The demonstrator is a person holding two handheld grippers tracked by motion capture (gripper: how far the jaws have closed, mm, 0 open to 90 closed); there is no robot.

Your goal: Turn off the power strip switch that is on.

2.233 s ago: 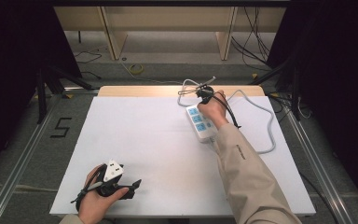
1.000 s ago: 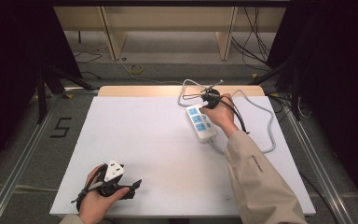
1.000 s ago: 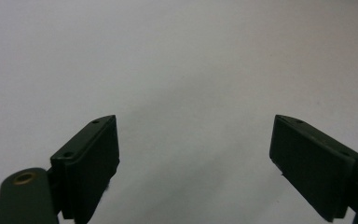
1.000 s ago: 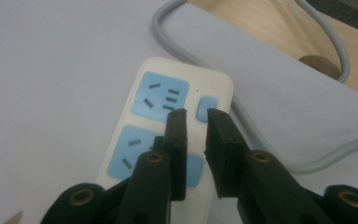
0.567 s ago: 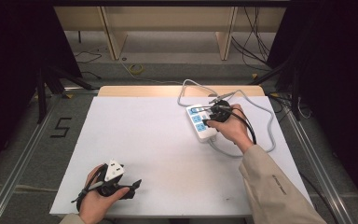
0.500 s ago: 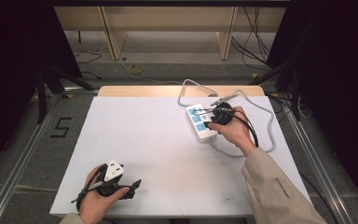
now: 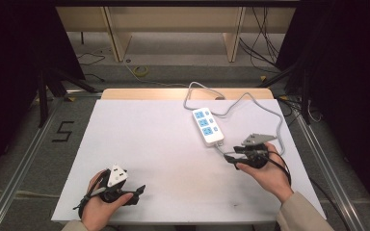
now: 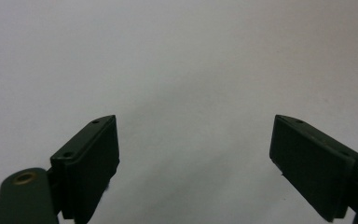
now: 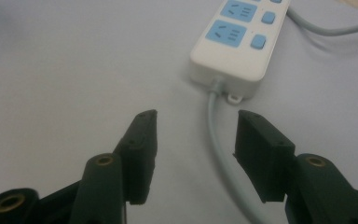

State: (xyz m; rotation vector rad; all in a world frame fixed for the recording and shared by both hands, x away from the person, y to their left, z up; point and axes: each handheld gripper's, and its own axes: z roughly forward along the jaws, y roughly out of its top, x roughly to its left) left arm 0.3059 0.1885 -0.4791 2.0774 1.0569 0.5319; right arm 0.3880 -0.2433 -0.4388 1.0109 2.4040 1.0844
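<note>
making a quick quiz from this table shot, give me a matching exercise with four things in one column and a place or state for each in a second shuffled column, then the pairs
Things
1. white power strip with blue sockets
2. grey cable of the strip
3. left gripper
4. black number 5 mark

Places or states
A. on the floor left of the table
B. open, low over bare white table at its near left
C. runs between the open jaws of the right gripper
D. lies flat on the table's far right part

Pairs: 1-D, 2-C, 3-B, 4-A
</note>
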